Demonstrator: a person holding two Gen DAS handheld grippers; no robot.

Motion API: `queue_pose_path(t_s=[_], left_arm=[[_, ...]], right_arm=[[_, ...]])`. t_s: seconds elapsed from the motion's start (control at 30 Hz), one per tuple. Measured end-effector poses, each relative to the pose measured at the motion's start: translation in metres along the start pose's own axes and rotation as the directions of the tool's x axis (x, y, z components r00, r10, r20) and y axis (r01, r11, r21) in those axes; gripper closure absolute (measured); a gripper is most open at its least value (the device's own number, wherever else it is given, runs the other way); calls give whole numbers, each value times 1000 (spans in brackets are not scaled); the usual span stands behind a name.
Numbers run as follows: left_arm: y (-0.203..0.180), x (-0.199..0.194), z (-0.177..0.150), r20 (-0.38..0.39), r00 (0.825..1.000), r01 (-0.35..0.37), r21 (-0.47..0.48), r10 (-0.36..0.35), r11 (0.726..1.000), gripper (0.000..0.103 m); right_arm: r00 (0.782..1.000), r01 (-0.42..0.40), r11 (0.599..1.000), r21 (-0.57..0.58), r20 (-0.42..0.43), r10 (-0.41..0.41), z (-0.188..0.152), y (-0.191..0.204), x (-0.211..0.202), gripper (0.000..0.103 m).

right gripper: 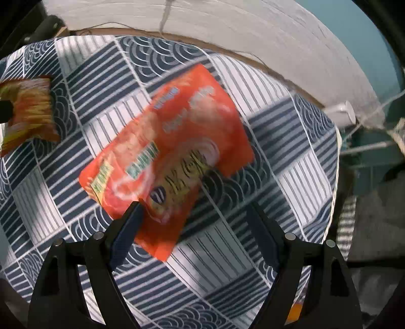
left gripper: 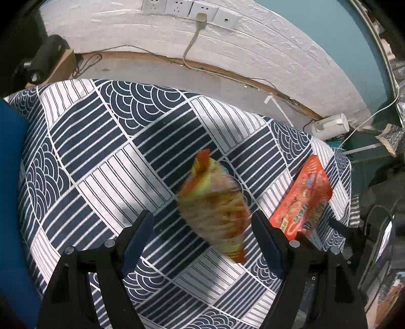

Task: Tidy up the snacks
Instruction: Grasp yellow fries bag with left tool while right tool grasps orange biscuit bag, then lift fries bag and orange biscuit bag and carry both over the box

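Note:
A yellow-and-red snack bag (left gripper: 212,202), blurred, lies on the navy-and-white patterned tablecloth (left gripper: 101,151). My left gripper (left gripper: 202,222) is open above it, pointing steeply down. The bag sits between the fingers, close to the right one and clear of the left one. An orange snack bag (left gripper: 303,200) lies near the table's right edge. In the right wrist view this orange bag (right gripper: 167,146) lies flat and its near end reaches between the fingers of my open right gripper (right gripper: 195,210), beside the left finger (right gripper: 131,222). The yellow-and-red bag (right gripper: 27,111) shows at far left.
A white wall with a row of sockets (left gripper: 189,10) and a hanging cable stands behind the table. A white cylindrical object (left gripper: 331,125) lies on the floor at right. A blue surface (left gripper: 12,202) fills the left edge. Dark clutter (left gripper: 379,253) sits past the table's right edge.

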State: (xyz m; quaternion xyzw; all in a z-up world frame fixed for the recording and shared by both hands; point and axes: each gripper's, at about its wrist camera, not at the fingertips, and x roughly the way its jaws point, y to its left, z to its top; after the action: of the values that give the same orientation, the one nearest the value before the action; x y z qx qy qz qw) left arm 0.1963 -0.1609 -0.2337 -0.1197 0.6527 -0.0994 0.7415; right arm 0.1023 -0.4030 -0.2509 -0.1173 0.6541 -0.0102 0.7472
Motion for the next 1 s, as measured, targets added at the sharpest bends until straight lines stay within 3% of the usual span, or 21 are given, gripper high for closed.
queue_pose_path(t_s=[0.1,0.2,0.3,0.47,0.6,0.8,0.87,0.93,1.0], left_arm=[[1,-3,-1,3,1000,13,-26,-13,1000,18],[1,-1,0,3,1000,10,-49,-10,999,16],[-1,7,1,-13,1000,7,-62,-8,998,16],[-8,22,0,-32,999,-1,-73,-1,997,16],[-10,34,1,-43,999,-16,-68,14,998,16],[-7,39,2,-18,1000,-20,-57,19,998,17],[-6,37,2,-14,1000,-20,-33,20,999,23],[-5,36,0,-14,1000,-4,-8,4,1000,41],[-3,35,-1,-20,1000,3,4,-2,1000,45]], right_arm=[[997,-76,992,103,29,74,-1,-16,-3,21],[972,-233,938,258,85,218,0,-30,-1,21],[953,-302,890,341,110,282,3,-37,5,21],[964,-266,886,380,131,233,13,-41,12,21],[960,-280,874,397,143,242,36,-41,22,21],[964,-265,878,400,142,226,45,-18,22,21],[967,-253,883,396,143,212,49,-14,23,21],[970,-238,891,387,146,195,55,-8,25,21],[975,-211,904,371,140,170,58,-2,27,20]])
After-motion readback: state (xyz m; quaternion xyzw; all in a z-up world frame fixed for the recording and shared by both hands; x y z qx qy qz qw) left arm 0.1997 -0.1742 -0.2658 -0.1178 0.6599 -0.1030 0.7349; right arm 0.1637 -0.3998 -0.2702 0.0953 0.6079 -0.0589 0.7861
